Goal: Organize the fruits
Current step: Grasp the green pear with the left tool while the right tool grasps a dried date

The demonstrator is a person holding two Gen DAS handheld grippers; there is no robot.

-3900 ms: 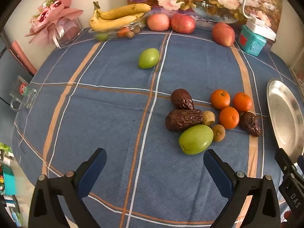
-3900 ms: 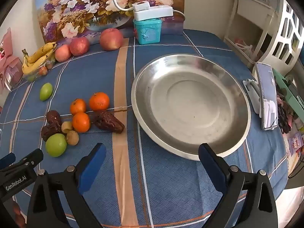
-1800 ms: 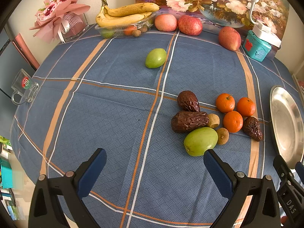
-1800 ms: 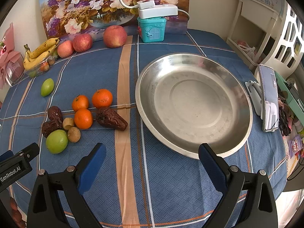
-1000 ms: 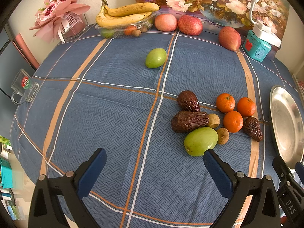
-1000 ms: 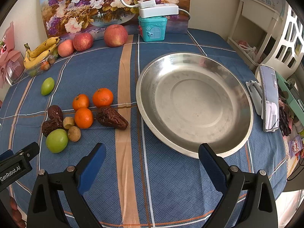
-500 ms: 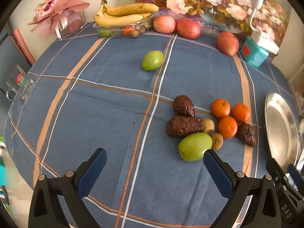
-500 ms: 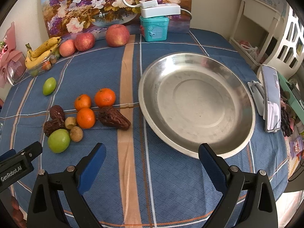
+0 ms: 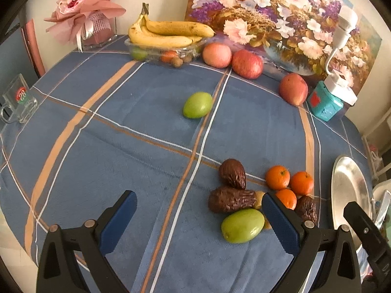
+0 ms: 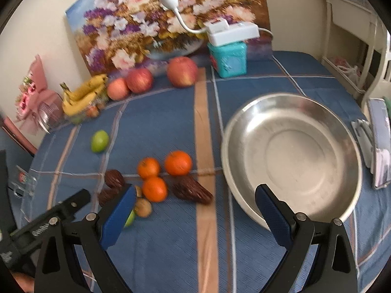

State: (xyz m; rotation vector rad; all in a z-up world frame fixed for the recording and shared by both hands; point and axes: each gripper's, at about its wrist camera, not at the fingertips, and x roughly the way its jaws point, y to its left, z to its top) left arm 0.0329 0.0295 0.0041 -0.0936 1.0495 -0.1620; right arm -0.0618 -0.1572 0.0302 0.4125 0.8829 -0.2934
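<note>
A cluster of fruit lies on the blue checked tablecloth: three oranges (image 9: 277,177) (image 10: 178,163), several wrinkled dark dates (image 9: 231,199) (image 10: 191,191), small brown fruits (image 10: 143,208) and a green fruit (image 9: 243,225). A second green fruit (image 9: 197,105) (image 10: 99,141) lies alone farther back. The steel plate (image 10: 292,158) (image 9: 348,185) sits to the right, with nothing in it. My left gripper (image 9: 199,222) is open, low over the cloth just left of the cluster. My right gripper (image 10: 194,217) is open between the cluster and the plate, holding nothing.
Along the back stand bananas on a clear tray (image 9: 168,36), three apples (image 9: 247,64) (image 10: 182,71), a flower painting (image 9: 281,22), a teal box (image 10: 227,59) with a white lamp, and a pink bouquet (image 9: 85,9). A glass mug (image 9: 18,102) sits at the left edge. A phone (image 10: 378,144) lies right of the plate.
Both grippers have moved forward and lower toward the fruit cluster, which now looks larger and nearer. The right wrist view has swung left and is blurred. Nothing was picked up.
</note>
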